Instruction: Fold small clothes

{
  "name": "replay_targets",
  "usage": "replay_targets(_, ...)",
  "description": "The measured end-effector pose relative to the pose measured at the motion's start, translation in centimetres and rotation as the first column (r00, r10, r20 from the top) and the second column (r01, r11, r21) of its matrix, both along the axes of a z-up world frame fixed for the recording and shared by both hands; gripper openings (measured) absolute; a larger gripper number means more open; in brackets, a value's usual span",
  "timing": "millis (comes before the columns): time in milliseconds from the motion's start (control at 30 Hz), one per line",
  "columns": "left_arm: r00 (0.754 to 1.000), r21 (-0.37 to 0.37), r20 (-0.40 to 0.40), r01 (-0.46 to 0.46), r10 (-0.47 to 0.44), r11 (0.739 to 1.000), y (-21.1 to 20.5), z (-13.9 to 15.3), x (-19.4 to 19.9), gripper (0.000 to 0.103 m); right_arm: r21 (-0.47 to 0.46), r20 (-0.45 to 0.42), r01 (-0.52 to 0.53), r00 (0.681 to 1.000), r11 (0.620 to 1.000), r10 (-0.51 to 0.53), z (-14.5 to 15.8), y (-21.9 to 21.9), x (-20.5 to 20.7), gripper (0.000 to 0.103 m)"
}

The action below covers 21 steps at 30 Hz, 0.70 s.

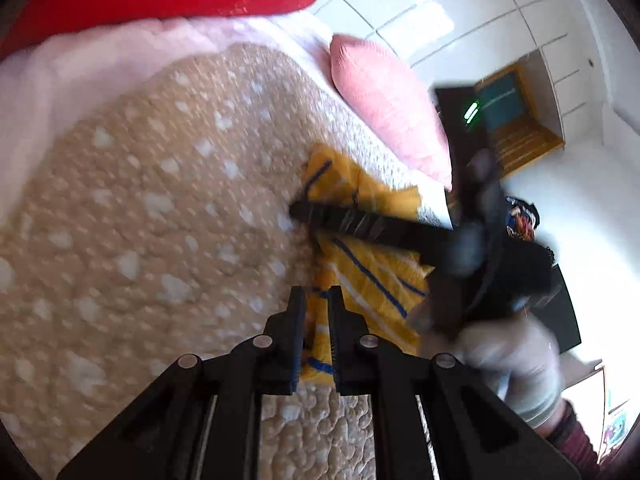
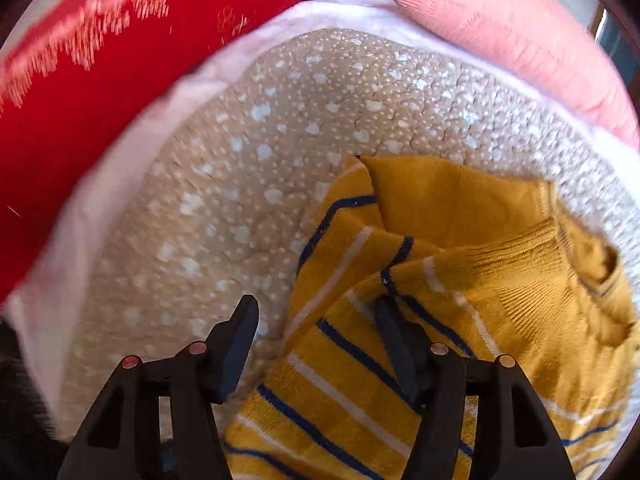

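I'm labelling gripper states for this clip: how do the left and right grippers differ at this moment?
The left gripper has its fingers drawn close, pinching an edge of the yellow striped garment; the right gripper is spread wide, gripping nothing. The left gripper works the garment's near edge, while the right gripper reaches across its middle, one finger over the cloth, the other above the beige dotted blanket. Both are black and over the same garment.

Bed w/ tan dotted quilt (image 2: 248, 184): yellow striped garment (image 2: 460, 280), pink pillow (image 2: 512, 28), red blanket (image 2: 80, 112).

Right gripper (image 2: 316, 312), jaws spread wide, over yellow striped garment (image 2: 460, 280).
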<state>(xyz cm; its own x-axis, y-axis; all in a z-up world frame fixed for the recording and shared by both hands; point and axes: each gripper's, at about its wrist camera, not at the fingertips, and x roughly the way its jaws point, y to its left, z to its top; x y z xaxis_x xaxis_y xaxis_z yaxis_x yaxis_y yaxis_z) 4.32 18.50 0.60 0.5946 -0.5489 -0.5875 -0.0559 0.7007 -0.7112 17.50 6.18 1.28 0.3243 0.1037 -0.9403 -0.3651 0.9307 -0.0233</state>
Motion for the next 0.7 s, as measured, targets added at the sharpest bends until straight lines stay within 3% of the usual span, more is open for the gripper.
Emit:
replay_targets(67, 0.999, -0.007, 0.011, -0.032, 0.032, 0.999, 1.1, 0.3, -0.2, 0.015, -0.084, 0.057, -0.001, 0.998, 0.996, 0.006, -0.6, 0.8, -0.8, 0.059)
replay_targets(100, 0.998, -0.022, 0.014, -0.057, 0.058, 0.998, 1.7, 0.2, -0.3, 0.017, -0.130, 0.092, 0.006, 0.996, 0.991, 0.006, -0.8, 1.2, -1.2, 0.048)
replay_targets(167, 0.997, -0.049, 0.013, -0.076, 0.077, 0.996, 2.4, 0.2, -0.5, 0.018, -0.191, 0.141, 0.020, 0.990, 0.981, 0.007, -0.9, 1.5, -1.9, 0.036)
replay_targets(267, 0.995, -0.061, 0.026, -0.090, 0.092, 0.994, 2.4, 0.5, -0.9, 0.018, -0.124, 0.143, 0.049, 0.989, 0.991, -0.031, 0.8, 0.1, -2.1, 0.017)
replay_targets(367, 0.994, -0.038, 0.045, -0.102, 0.104, 0.994, 2.1, 1.2, -1.7, 0.024, 0.035, 0.133, 0.071, 0.988, 0.997, -0.075, 3.8, -3.4, -2.2, 0.014)
replay_targets(467, 0.991, -0.009, 0.056, -0.118, 0.118, 0.993, 1.2, 1.5, -2.2, 0.031, 0.109, 0.185, 0.108, 0.975, 0.988, -0.127, 6.7, -7.9, -2.9, 0.014)
replay_targets(600, 0.993, 0.034, 0.050, -0.107, 0.105, 0.994, -0.7, 1.7, -2.5, 0.031, 0.226, 0.189, 0.238, 0.941, 0.945, -0.282, 8.7, -18.5, -3.9, 0.014)
replay_targets(700, 0.997, 0.058, 0.032, -0.067, 0.065, 0.996, -3.2, 2.1, -2.7, 0.031, 0.274, 0.172, 0.349, 0.899, 0.896, -0.402, 8.1, -26.0, -4.5, 0.014)
